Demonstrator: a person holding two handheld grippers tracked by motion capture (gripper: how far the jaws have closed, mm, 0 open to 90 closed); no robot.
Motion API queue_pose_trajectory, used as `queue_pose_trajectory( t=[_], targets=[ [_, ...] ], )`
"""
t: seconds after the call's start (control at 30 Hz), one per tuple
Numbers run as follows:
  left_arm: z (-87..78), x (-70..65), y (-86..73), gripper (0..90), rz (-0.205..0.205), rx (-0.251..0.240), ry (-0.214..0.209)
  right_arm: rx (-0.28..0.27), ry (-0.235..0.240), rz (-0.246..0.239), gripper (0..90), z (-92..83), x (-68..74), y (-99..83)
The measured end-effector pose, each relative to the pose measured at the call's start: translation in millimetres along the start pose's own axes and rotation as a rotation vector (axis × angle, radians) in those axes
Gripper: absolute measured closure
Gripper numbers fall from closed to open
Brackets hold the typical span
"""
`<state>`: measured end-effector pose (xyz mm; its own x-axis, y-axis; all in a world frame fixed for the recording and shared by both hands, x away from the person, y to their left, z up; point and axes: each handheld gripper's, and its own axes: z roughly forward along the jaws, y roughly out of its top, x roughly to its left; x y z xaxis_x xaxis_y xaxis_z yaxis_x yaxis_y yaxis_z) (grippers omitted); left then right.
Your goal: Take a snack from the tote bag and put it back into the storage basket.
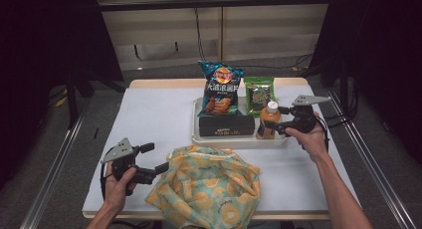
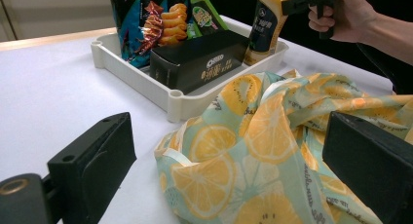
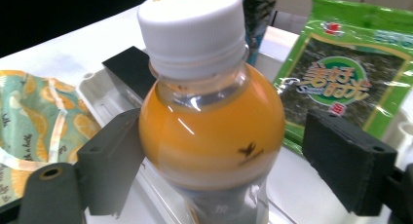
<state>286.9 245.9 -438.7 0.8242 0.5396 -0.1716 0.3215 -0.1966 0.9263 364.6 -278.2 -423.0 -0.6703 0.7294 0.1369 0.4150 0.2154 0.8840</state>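
Straddling the upright orange juice bottle (image 3: 212, 121) at frame centre, right hand-held gripper (image 3: 234, 160) stands released: one jaw touching, the other apart; left hand-held gripper (image 2: 229, 185) far off, released.

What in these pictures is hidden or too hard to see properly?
- Bottle: its base runs off the bottom edge of the right gripper view; in the high view the right gripper covers part of it.
- Chip bag: top cut off by the left gripper view's upper edge.
- Black box: label too small to read in the high view.
- Fruit-print bag: contents hidden by its own cloth.
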Motion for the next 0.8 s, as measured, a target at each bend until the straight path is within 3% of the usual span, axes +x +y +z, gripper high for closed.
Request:
queue_pose_trajectory(
  t=[0.2,0.43,0.6,0.8],
  targets=[
    [-0.2,0.2,-0.3,4.8,-0.004,-0.004,0.003,0.012,0.024,-0.055,29.7,3.9,3.4,2.0],
    [-0.1,0.4,-0.3,4.8,-0.004,0.001,0.005,0.019,0.037,-0.061,30.6,3.0,4.7,2.0],
    [-0.4,0.4,-0.1,4.8,-0.004,-0.002,0.004,0.034,0.008,-0.066,30.8,1.1,9.5,3.8],
    [-0.9,0.0,0.2,4.8,-0.005,-0.002,-0.001,0.009,-0.074,-0.023,30.8,-1.1,15.5,7.3]
  ],
)
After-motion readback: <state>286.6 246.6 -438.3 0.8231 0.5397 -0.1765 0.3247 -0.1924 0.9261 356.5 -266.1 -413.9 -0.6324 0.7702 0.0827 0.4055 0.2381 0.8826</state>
